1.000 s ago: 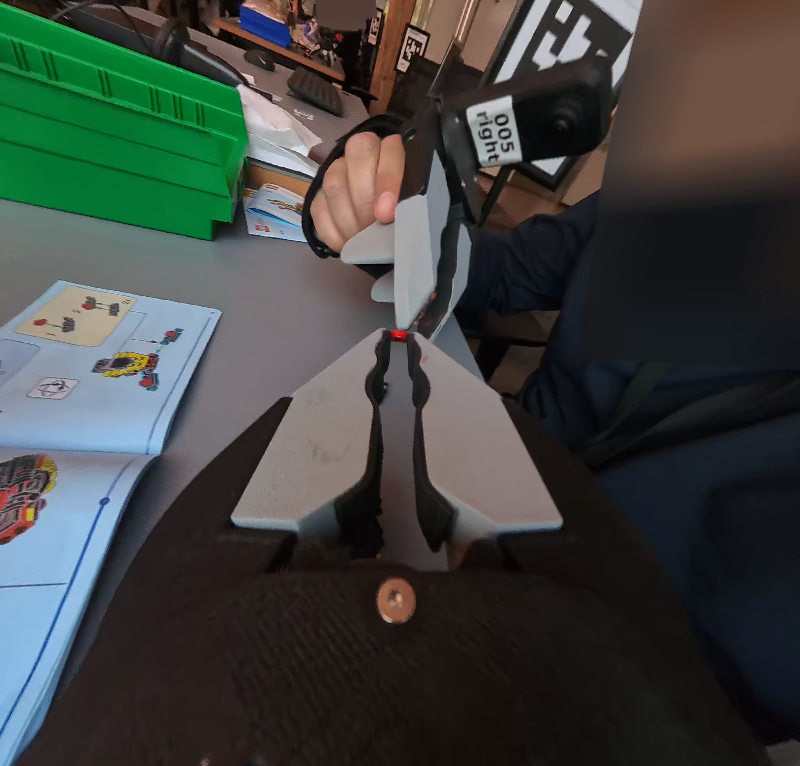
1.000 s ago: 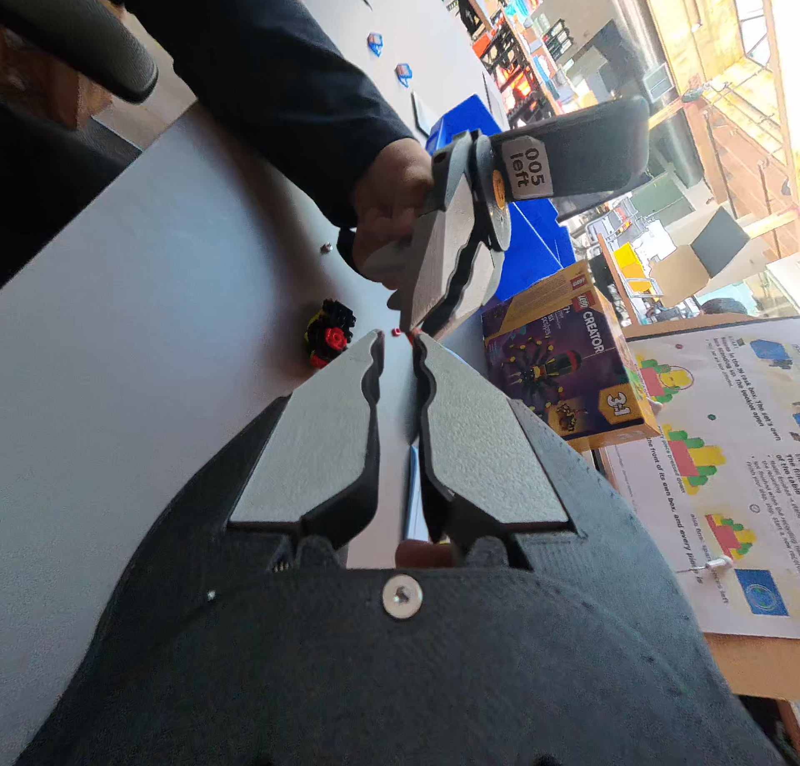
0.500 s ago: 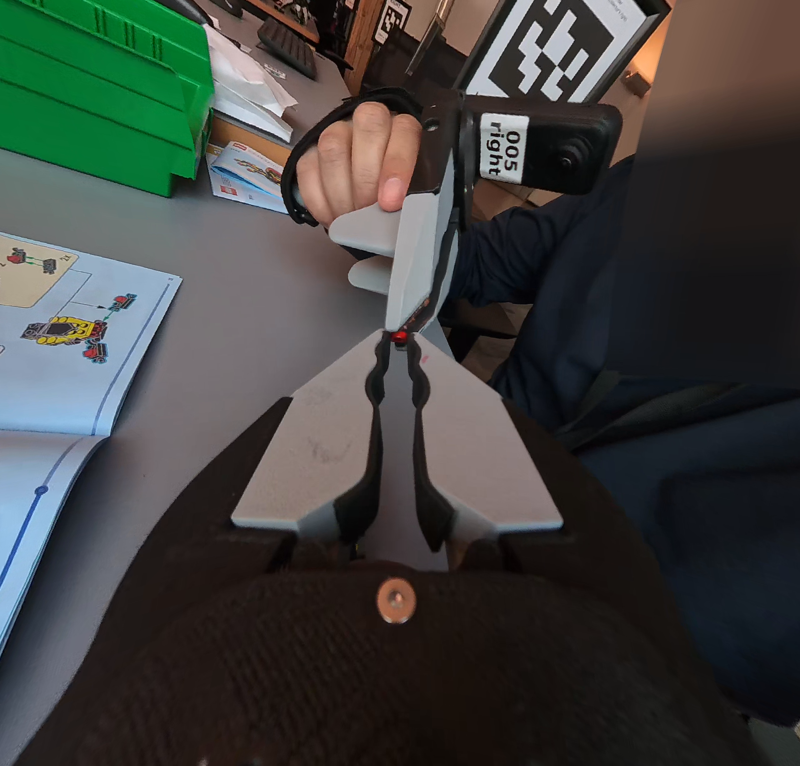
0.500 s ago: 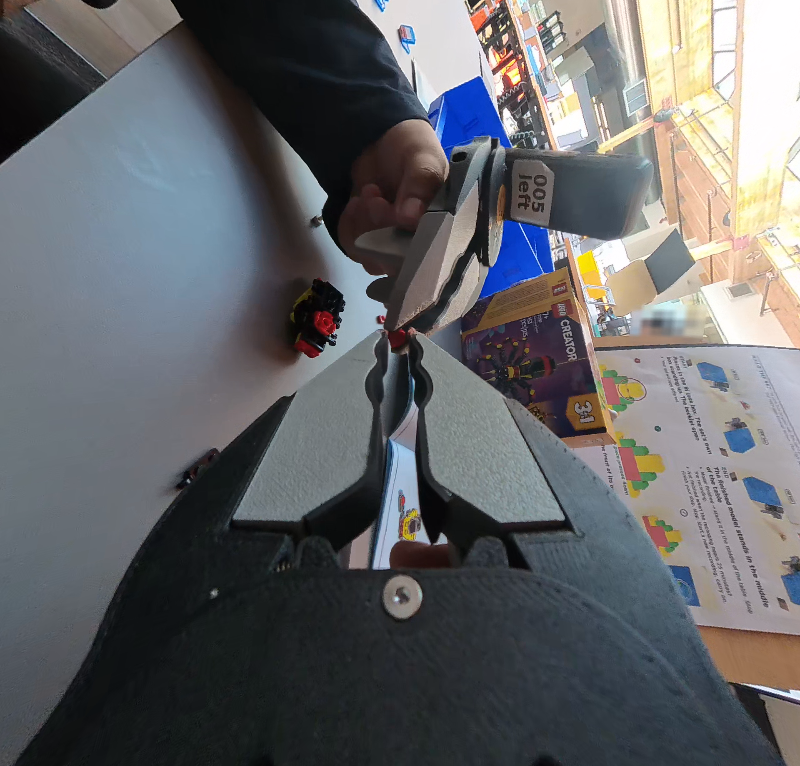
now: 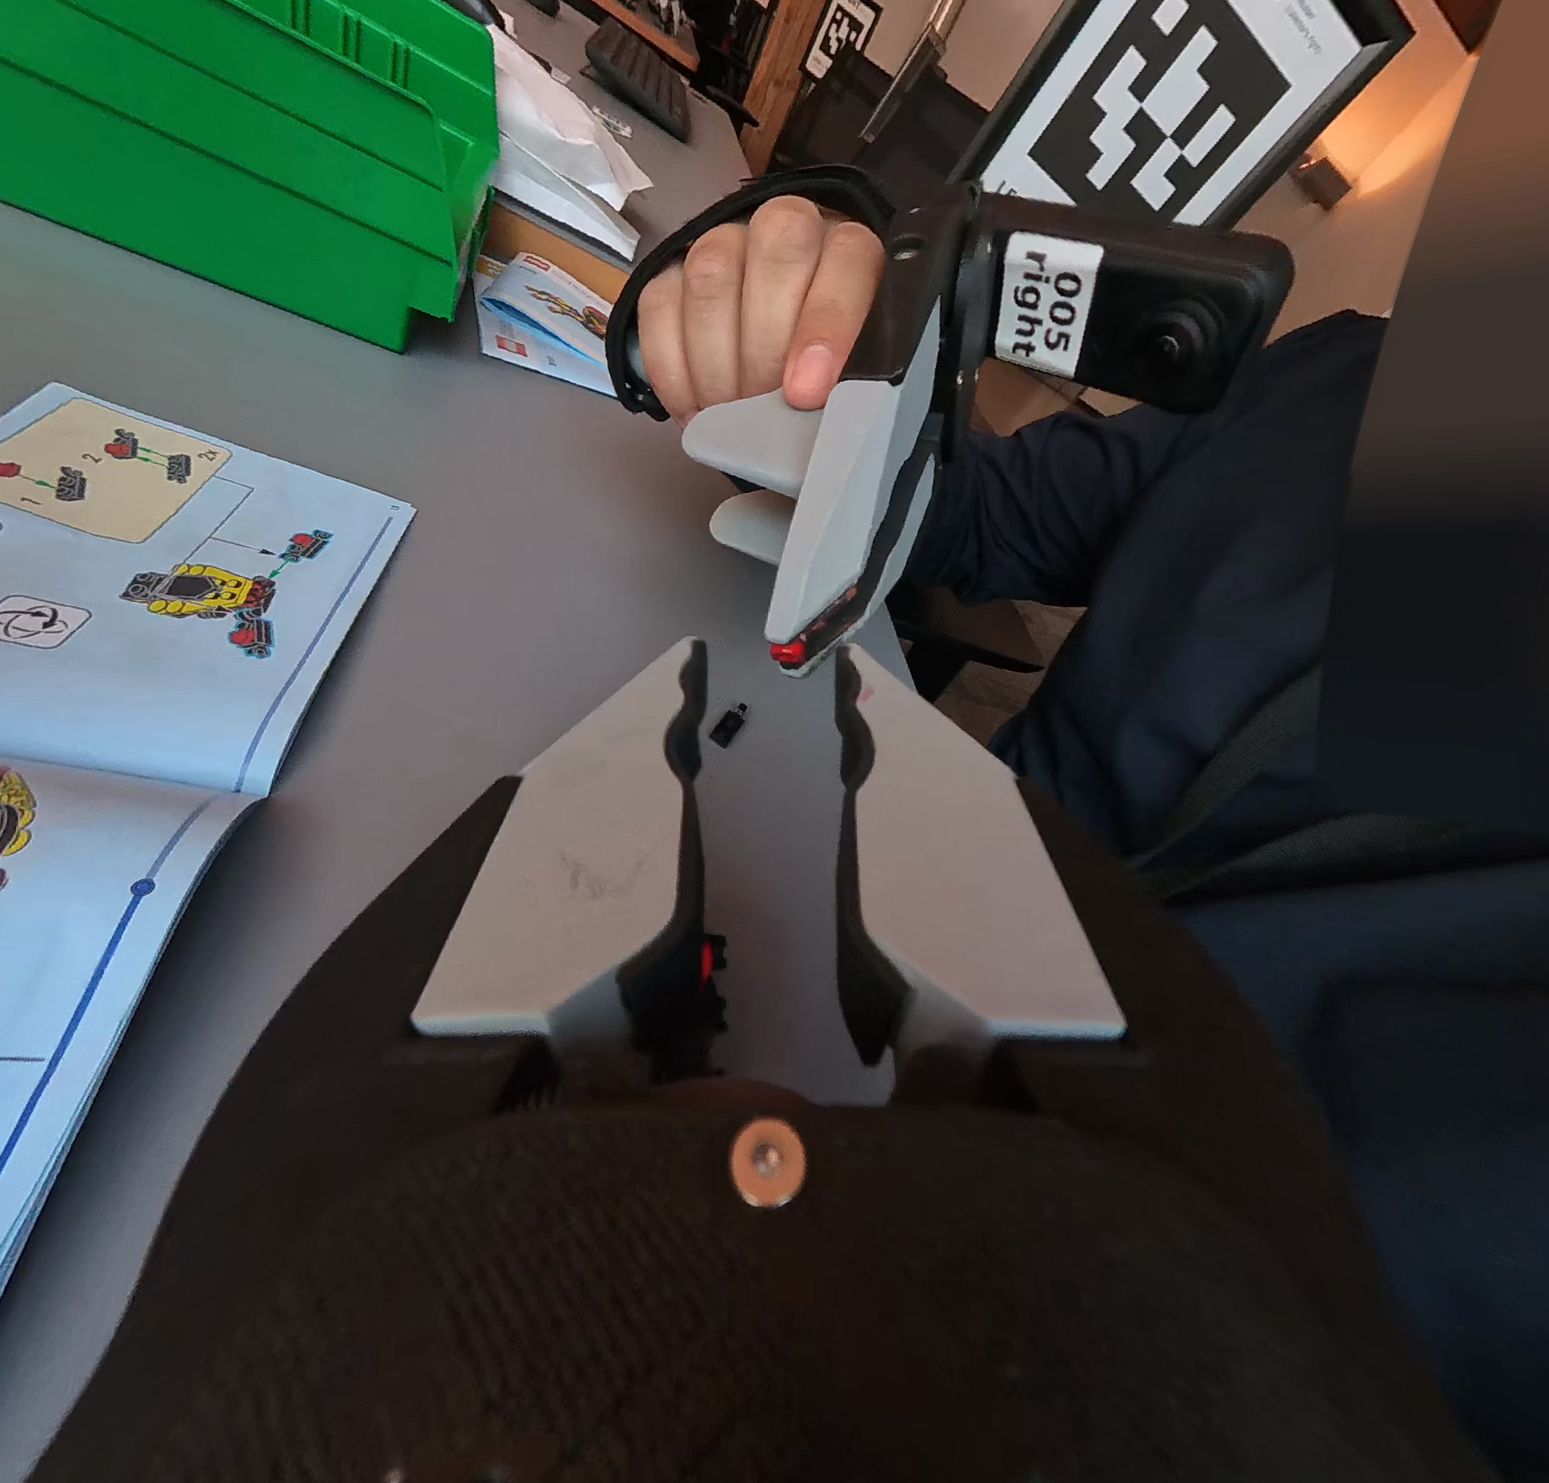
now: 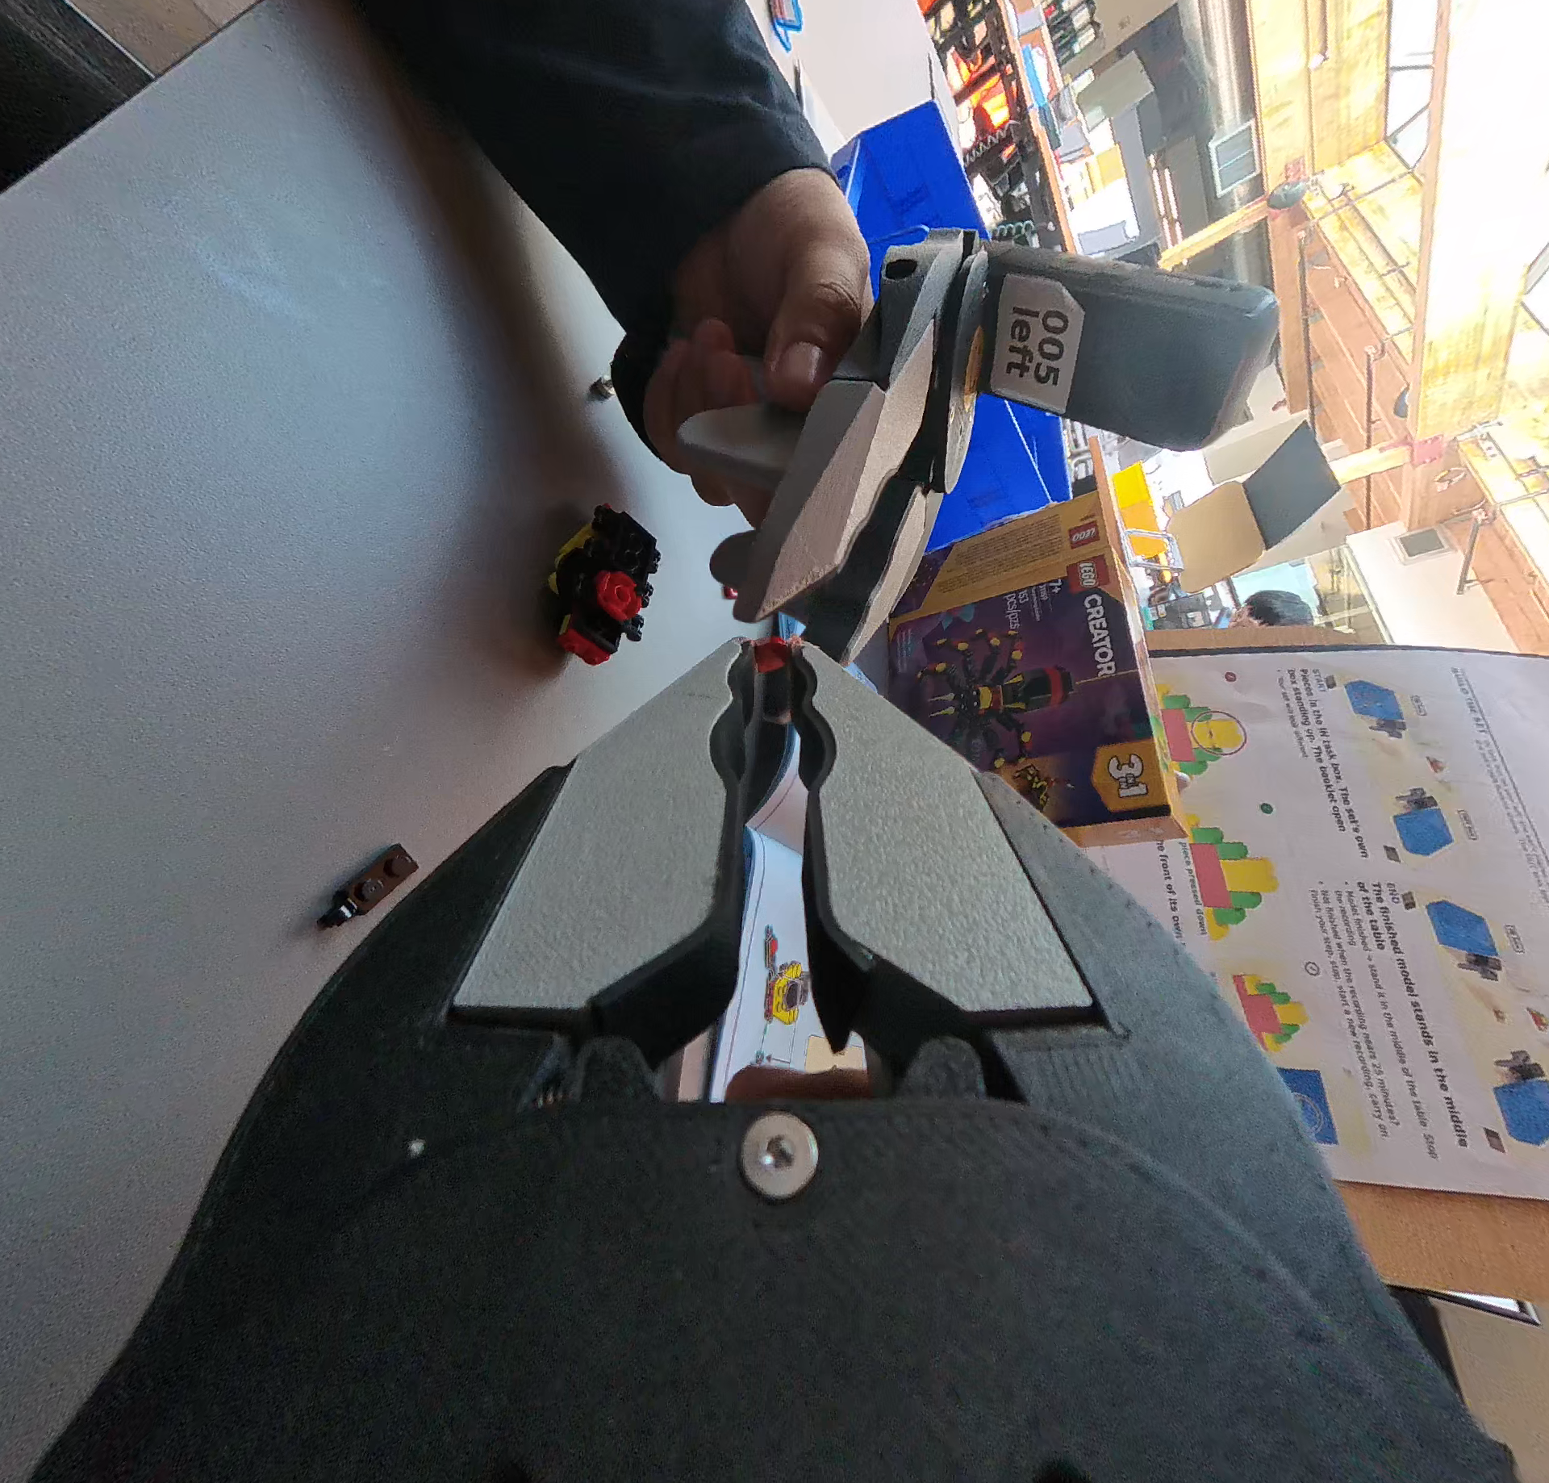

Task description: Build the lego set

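My right gripper (image 6: 769,665) is shut on a small red lego piece (image 6: 769,655), held at its tips above the grey table (image 6: 251,353). In the left wrist view the right gripper (image 5: 809,646) shows the red piece (image 5: 786,650) at its tips. My left gripper (image 5: 769,661) is open and empty, with its tips on either side of the right gripper's tips. It also shows in the right wrist view (image 6: 800,634). A tiny black piece (image 5: 727,722) lies on the table between my left fingers. The partly built black, yellow and red model (image 6: 603,583) sits on the table left of both grippers.
The open instruction booklet (image 5: 168,604) lies at left, with a green bin (image 5: 235,127) behind it. A brown plate piece (image 6: 373,885) lies on the table. The lego box (image 6: 1031,671), a printed sheet (image 6: 1341,898) and a blue bin (image 6: 922,185) stand at right. The person's lap is beyond the table edge. The tips of both grippers are at nearly the same place.
My left gripper held the red piece and has opened and let it go. My right gripper has shut on it. The tiny black piece now shows on the table.
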Available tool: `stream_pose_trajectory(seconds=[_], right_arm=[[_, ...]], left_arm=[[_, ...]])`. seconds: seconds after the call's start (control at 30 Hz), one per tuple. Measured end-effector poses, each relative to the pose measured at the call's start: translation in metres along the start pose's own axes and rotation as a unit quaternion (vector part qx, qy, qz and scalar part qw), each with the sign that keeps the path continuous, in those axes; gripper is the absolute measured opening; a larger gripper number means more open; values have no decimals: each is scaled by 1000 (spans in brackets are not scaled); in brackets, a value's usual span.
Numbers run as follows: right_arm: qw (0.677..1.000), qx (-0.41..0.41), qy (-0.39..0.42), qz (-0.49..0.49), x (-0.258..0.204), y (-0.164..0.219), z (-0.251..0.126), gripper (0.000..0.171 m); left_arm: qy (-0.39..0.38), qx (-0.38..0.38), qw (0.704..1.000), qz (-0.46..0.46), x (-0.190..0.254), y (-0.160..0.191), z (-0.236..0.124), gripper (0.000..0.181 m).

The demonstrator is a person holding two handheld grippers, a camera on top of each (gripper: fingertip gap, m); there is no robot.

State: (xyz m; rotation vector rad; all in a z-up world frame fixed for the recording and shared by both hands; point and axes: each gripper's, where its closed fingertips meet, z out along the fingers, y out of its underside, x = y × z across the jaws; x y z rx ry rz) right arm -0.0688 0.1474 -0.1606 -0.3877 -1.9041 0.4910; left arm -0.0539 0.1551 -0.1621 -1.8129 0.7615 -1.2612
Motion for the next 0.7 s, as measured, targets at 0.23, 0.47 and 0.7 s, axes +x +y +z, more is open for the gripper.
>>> stream_pose_trajectory(seconds=[0.23,0.47,0.7], right_arm=[[996,-75,-43,26,-7,48,-17,4],[980,-128,-140,62,-51,59,-63,4],[959,-181,-221,-5,-96,53,-67,4]], left_arm=[[-22,-19,999,12,-1,3,-1,38],[-45,-74,995,42,1,21,19,35],[-98,-162,975,119,1,42,45,35]])
